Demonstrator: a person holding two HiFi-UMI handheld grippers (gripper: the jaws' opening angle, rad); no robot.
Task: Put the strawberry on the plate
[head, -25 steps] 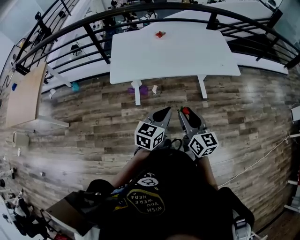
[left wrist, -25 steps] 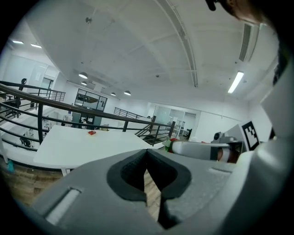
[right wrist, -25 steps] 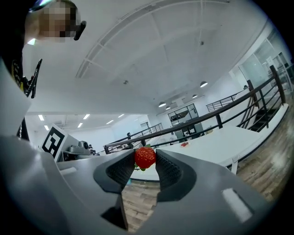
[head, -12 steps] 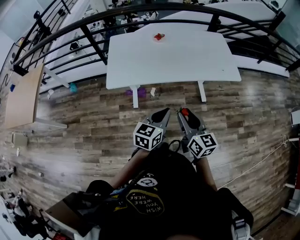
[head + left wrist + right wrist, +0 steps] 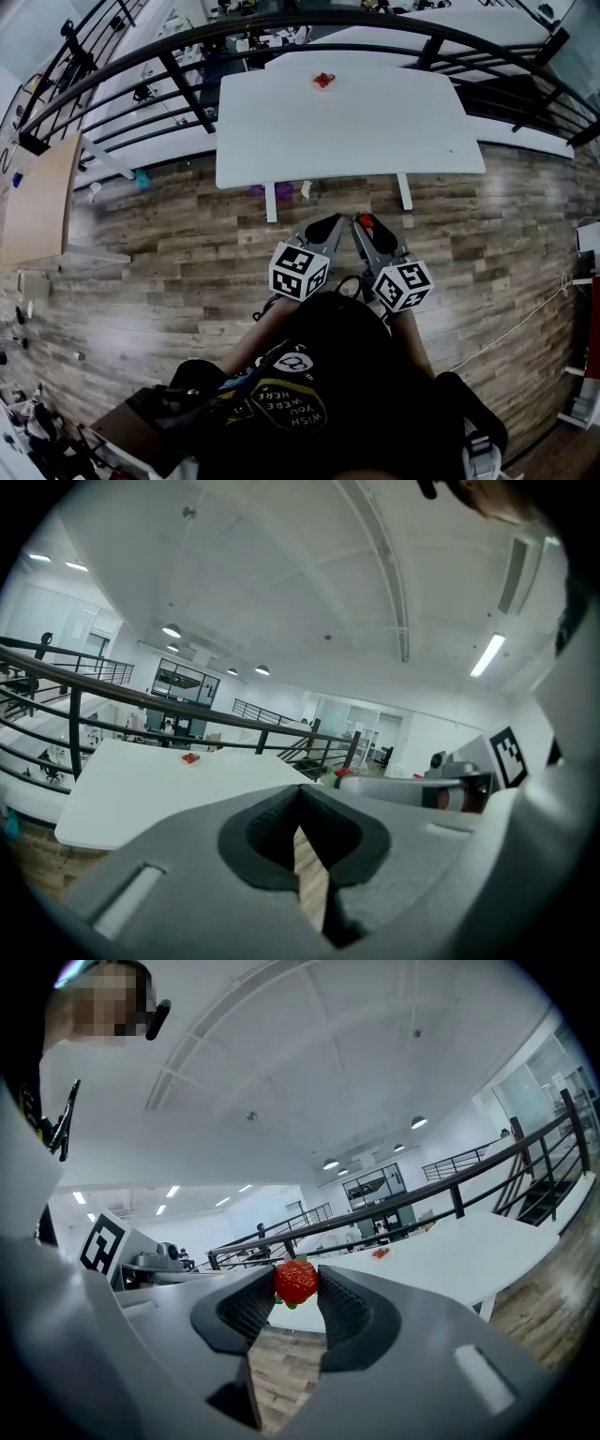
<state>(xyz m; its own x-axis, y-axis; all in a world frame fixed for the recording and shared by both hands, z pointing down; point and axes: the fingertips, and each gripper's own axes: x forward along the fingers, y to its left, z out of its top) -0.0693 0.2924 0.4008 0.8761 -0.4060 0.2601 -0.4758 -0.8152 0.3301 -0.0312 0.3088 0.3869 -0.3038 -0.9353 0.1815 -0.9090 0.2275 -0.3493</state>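
Right gripper (image 5: 296,1290) clamped on small red strawberry (image 5: 296,1280) at jaw tips, left gripper (image 5: 301,797) jaws pressed together, both held over grey wood-plank floor (image 5: 169,234), white rectangular table (image 5: 347,117) well apart.

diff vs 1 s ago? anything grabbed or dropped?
Nothing grabbed or dropped. The table sits slightly lower and larger in the head view, so the person seems to have edged toward it. The right gripper stays shut on the strawberry; left gripper stays shut, empty.

A white desk (image 5: 347,122) stood on a wood-plank floor (image 5: 159,253) before a curved black railing (image 5: 189,89), with a light wooden board (image 5: 37,192) at the left.
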